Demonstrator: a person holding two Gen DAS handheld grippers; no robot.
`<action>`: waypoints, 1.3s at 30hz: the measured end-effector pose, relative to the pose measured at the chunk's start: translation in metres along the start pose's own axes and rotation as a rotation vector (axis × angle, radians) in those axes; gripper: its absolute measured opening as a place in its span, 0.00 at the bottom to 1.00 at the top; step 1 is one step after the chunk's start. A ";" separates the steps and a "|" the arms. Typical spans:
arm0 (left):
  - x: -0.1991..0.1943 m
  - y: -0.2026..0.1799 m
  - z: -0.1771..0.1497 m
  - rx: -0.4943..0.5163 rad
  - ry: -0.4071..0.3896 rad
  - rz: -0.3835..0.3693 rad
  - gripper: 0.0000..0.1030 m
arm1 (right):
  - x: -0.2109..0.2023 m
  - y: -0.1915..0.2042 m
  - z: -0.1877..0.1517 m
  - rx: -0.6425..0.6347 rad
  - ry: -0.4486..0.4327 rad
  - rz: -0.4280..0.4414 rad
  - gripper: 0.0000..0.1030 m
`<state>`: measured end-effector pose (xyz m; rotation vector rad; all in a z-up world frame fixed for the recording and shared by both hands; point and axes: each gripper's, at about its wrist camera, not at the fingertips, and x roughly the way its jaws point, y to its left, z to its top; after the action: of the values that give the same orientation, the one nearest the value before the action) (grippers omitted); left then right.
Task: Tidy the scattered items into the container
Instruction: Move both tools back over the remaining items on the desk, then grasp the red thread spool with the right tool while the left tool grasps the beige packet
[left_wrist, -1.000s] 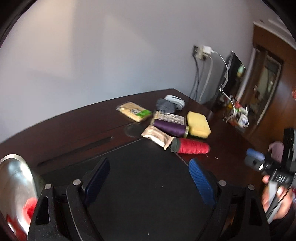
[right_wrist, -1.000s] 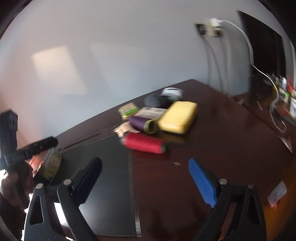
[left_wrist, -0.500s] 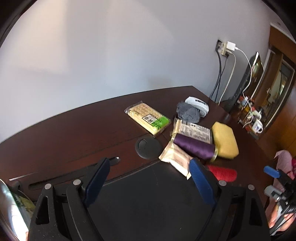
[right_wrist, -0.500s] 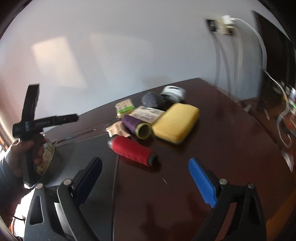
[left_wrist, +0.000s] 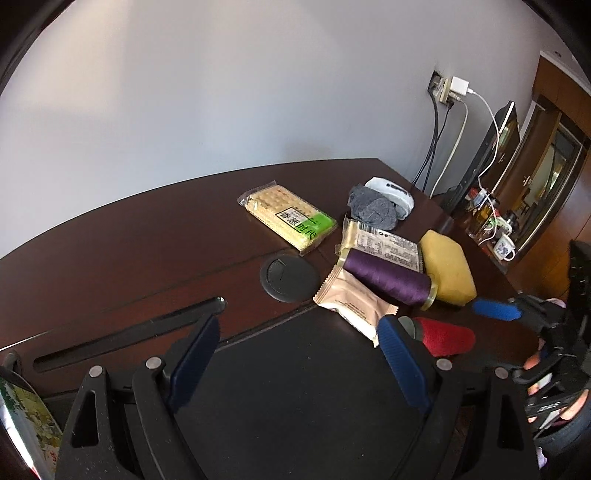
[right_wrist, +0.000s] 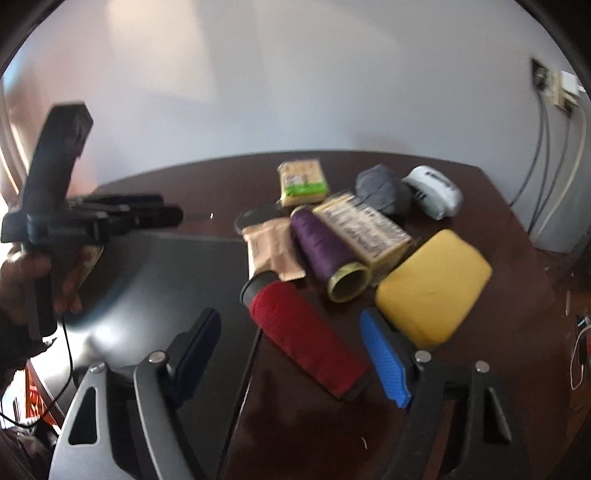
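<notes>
A red thread spool (right_wrist: 306, 339) lies on the dark wooden table between the fingers of my open right gripper (right_wrist: 291, 354); it also shows in the left wrist view (left_wrist: 445, 336). Beyond it lie a purple spool (right_wrist: 327, 251), a yellow sponge (right_wrist: 432, 284), a beige snack packet (left_wrist: 351, 301), a printed packet (left_wrist: 388, 245), a cracker pack (left_wrist: 290, 218), a grey sock ball (left_wrist: 373, 208) and a white object (left_wrist: 391, 190). My left gripper (left_wrist: 295, 362) is open and empty over the black mat (left_wrist: 295, 387). A metal container's rim (left_wrist: 22, 417) shows at far left.
A round cable grommet (left_wrist: 288, 275) and a long slot (left_wrist: 129, 336) sit in the tabletop. Cables, a wall socket (left_wrist: 450, 88) and a monitor stand at the back right. The table's right edge is near the sponge.
My right gripper has closed in on the red spool, which now lies between its fingers. My left gripper has swung right and nearer the pile; the container has slid out to the left edge.
</notes>
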<state>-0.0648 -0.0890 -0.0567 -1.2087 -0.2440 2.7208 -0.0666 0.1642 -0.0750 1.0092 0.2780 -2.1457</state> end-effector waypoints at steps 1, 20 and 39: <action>0.000 0.000 0.000 0.001 0.001 -0.005 0.86 | 0.004 0.002 -0.001 -0.011 0.012 -0.004 0.77; 0.001 0.014 -0.002 -0.042 0.010 -0.028 0.86 | 0.041 0.006 0.006 -0.066 0.149 -0.024 0.56; 0.048 -0.028 0.002 0.047 0.099 0.027 0.86 | 0.021 -0.016 -0.020 0.044 0.115 0.017 0.35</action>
<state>-0.0960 -0.0516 -0.0840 -1.3383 -0.1521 2.6640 -0.0749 0.1736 -0.1058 1.1585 0.2769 -2.0901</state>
